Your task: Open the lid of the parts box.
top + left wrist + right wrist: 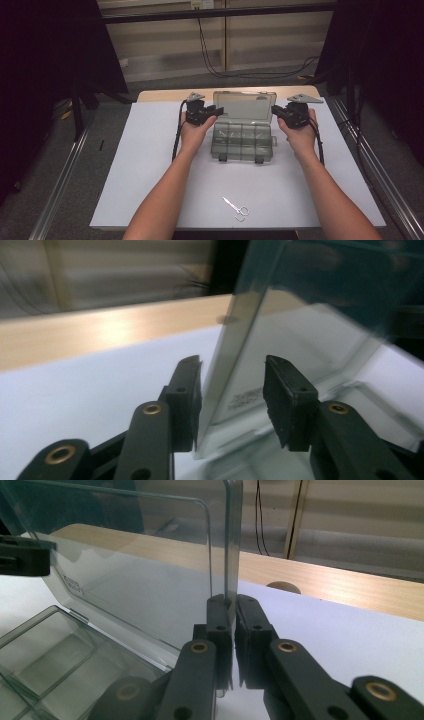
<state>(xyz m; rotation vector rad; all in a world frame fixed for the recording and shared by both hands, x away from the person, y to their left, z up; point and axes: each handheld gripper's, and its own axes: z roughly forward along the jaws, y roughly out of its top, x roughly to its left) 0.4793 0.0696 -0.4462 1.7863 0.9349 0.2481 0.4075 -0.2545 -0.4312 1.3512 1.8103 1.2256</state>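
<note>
1. High view: a clear plastic box sits mid-table on the white sheet, its lid standing upright at the far side. The left gripper is at the lid's left edge and the right gripper at its right edge. Small scissors lie near the front, well apart from the box.

2. Left gripper view: the jaws stand spread, one on each side of the lid's edge. The left pad sits just beside the plastic, the other well off it, so there is no pinch here.

3. Right gripper view: the jaws are pressed together on the lid's thin side edge, pinching it low down. Empty compartments show below.

4. Handling, as I judge it: the box looks light, stiff and smooth, so it may slip in a weak pinch. The thin lid could flex or crack at the hinge if forced. The side edges, gripped low near the hinge, seem the best hold.

5. Looks: smoky-clear, rectangular, divided into small cells, two dark latches at the front.
</note>
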